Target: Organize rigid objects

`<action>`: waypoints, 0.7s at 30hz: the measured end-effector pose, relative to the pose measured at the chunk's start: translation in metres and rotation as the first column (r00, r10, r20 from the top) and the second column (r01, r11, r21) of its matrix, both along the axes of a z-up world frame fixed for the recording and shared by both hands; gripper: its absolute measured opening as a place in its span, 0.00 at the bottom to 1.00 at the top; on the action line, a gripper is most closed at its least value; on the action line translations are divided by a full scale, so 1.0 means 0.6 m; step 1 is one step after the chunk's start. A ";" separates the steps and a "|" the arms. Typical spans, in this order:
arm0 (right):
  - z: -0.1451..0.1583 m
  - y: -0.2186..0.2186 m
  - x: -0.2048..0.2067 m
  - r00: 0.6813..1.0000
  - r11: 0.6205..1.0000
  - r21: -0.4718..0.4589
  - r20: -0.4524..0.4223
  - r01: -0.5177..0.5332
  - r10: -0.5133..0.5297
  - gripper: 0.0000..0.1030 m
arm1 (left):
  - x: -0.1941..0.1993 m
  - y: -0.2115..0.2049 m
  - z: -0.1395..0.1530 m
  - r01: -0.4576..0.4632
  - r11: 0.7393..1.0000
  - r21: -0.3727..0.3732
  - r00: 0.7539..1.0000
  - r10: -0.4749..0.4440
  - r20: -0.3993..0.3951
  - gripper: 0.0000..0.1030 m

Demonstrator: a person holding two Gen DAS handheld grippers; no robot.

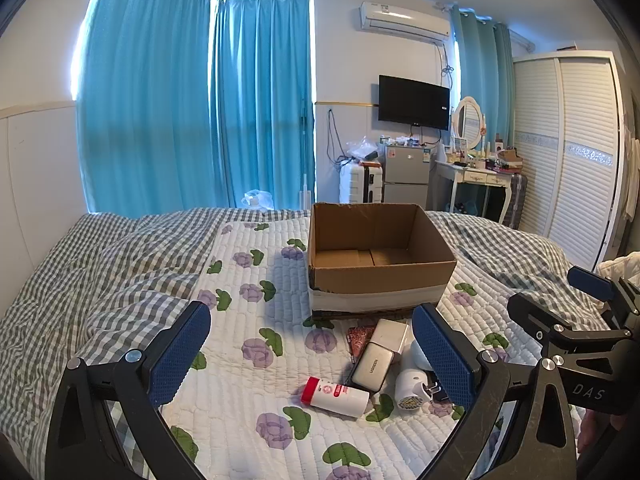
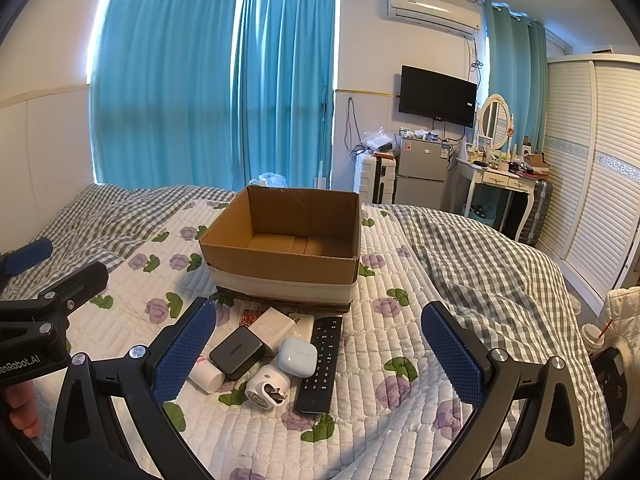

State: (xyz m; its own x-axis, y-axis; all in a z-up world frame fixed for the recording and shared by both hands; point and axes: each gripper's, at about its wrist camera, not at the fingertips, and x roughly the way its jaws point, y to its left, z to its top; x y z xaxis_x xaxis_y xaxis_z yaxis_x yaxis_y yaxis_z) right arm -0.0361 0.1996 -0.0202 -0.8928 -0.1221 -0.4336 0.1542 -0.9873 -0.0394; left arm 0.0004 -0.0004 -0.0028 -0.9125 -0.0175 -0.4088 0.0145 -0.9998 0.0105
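Both tongs spread, empty: left gripper (image 1: 312, 360), right gripper (image 2: 320, 356). Pinch remote (image 2: 320, 364) across its narrow sides, drop into cardboard box (image 2: 280, 264) mid-bed.

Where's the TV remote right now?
In the right wrist view the black remote lies on the floral quilt, right of the pale blue earbud case, just before the cardboard box.

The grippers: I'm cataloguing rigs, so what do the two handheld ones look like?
Both are alike: the left gripper and right gripper have black angular frames with silver bolts and two fingers faced with blue dimpled pads. White lettering marks the bodies, "DAS" on the right one, "enRobot.AI" on the left.
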 end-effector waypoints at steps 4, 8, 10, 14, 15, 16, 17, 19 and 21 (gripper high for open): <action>0.000 0.000 0.001 1.000 1.000 0.001 0.001 0.000 0.000 1.00 | 0.000 0.000 -0.001 0.000 1.000 -0.001 1.000 0.000 -0.001 1.00; -0.001 0.001 0.002 1.000 1.000 0.001 0.001 0.002 -0.002 1.00 | 0.000 0.000 0.000 0.000 1.000 -0.001 1.000 0.000 0.000 1.00; -0.001 0.001 0.001 1.000 1.000 0.000 0.001 0.000 0.000 1.00 | 0.000 -0.001 -0.001 0.000 1.000 -0.001 1.000 0.000 0.000 1.00; -0.001 0.000 0.002 1.000 1.000 0.002 0.001 0.001 -0.001 1.00 | 0.000 -0.001 -0.001 -0.001 1.000 -0.001 1.000 0.001 0.000 1.00; -0.001 0.000 0.001 1.000 1.000 0.001 0.001 0.001 -0.001 1.00 | 0.001 -0.001 -0.001 -0.001 1.000 -0.001 1.000 0.001 0.000 1.00; -0.001 0.000 0.002 1.000 1.000 0.002 0.001 0.001 -0.001 1.00 | 0.000 -0.001 -0.001 0.000 1.000 -0.001 1.000 0.000 0.000 1.00; -0.001 0.000 0.001 1.000 1.000 0.001 0.001 0.001 -0.001 1.00 | 0.001 -0.001 -0.001 0.000 1.000 -0.002 1.000 0.000 -0.001 1.00; 0.000 0.000 0.002 1.000 1.000 0.002 0.001 0.002 -0.002 1.00 | 0.000 -0.001 0.000 0.000 1.000 -0.002 1.000 0.000 0.000 1.00; 0.000 0.001 0.003 1.000 1.000 0.002 0.000 0.001 -0.001 1.00 | -0.001 -0.002 -0.002 0.001 1.000 -0.001 1.000 -0.001 0.000 1.00</action>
